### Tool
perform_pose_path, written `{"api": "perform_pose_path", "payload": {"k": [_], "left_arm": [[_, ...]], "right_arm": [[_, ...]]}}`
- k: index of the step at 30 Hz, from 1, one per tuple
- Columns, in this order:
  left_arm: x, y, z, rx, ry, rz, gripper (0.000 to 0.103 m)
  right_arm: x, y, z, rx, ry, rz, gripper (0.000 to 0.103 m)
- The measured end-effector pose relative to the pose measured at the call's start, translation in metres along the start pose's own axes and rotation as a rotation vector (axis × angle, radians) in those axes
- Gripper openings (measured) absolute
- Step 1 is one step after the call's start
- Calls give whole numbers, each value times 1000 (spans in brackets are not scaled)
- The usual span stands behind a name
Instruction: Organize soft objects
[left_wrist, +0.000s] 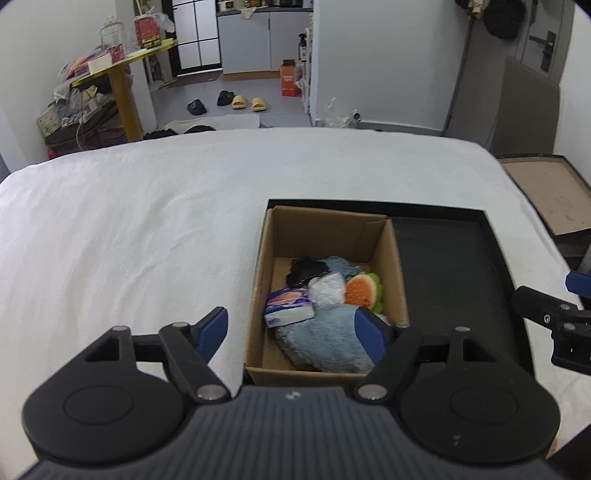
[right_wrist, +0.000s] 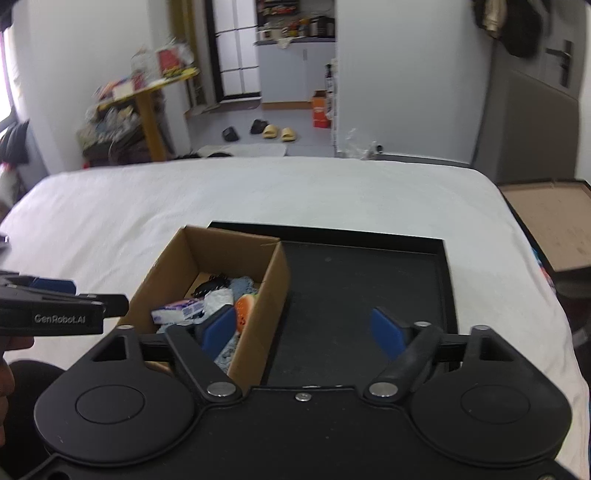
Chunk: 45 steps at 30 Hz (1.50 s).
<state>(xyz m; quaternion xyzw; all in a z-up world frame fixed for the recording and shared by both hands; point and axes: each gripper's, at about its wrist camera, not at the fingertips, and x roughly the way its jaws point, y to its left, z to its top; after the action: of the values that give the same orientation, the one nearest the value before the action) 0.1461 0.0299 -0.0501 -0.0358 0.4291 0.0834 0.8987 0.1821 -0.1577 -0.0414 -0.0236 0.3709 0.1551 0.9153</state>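
Note:
A brown cardboard box (left_wrist: 399, 266) sits in the left part of a black tray (left_wrist: 461, 258) on the white bed. In it lie a blue fluffy cloth (left_wrist: 325, 339), a tissue pack (left_wrist: 290, 306), a white crumpled piece (left_wrist: 327, 290), a black item (left_wrist: 306, 271) and an orange-and-green plush (left_wrist: 364, 291). My left gripper (left_wrist: 291, 332) is open and empty, above the box's near left wall. My right gripper (right_wrist: 308, 330) is open and empty, above the box's right wall (right_wrist: 271, 291) and the tray (right_wrist: 369, 280). The tissue pack (right_wrist: 179, 310) and the plush (right_wrist: 245, 306) show there too.
The white bed (left_wrist: 147, 229) stretches left and beyond the tray. A brown board (left_wrist: 546, 192) lies off the bed's right edge. Beyond the bed are a cluttered yellow table (left_wrist: 122, 70), slippers (left_wrist: 243, 101) on the floor and white walls.

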Motion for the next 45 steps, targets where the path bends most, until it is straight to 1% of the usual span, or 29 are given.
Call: {"api": "perform_pose_path", "payload": {"k": [3,7,9,12,14,16,17,18,20,23,26,28,30,33,36,40,45], "left_arm": [[-15,-4,3,6,-19,-23,75],[-32,-12,3,10,-34,-74,75],[-40,-16,2,18,-40,-77,75],[-52,-20,-2,27,-46,-85,75],[-60,-21,-4,31,-49,-86,76],[-67,-22,-6,38,-56,-101,77],[-71,-23,-6,46,-58,-107,78],[-74,-24,-7,56,-61,-111,80],[-82,-23,-8,55,-70,-113,86],[-93,-21,-9,49,-82,-115,92],[-102,-19,-13,67,-83,-108,96],[-108,-17,-15,70,-84,-103,97],[-114,-13,-18,61,-90,-113,98],[-122,-8,-21,42,-88,-123,99],[-132,-2,-23,27,-109,-114,99],[-140,1,-25,23,-111,-108,102],[-149,1,-32,22,-118,-101,102]], "right_arm": [[-12,-7,0,21,-21,-19,89],[-29,-19,-3,77,-53,-3,88],[-36,-23,-5,81,-68,-6,85],[-46,-30,-7,104,-82,-2,85],[-54,-37,-10,138,-86,-9,87],[-61,-41,-10,162,-77,-25,92],[-66,-43,-12,167,-80,-28,100],[-72,-45,-13,176,-92,-32,103],[-83,-47,-13,181,-100,-48,103],[-94,-53,-16,206,-89,-72,103],[-105,-54,-18,213,-95,-95,103],[-110,-53,-20,218,-92,-102,103],[-115,-51,-21,228,-91,-96,103],[-119,-47,-23,238,-82,-113,103],[-124,-47,-26,261,-64,-121,103],[-130,-43,-28,266,-57,-139,103],[-137,-40,-30,275,-53,-146,103]]}}
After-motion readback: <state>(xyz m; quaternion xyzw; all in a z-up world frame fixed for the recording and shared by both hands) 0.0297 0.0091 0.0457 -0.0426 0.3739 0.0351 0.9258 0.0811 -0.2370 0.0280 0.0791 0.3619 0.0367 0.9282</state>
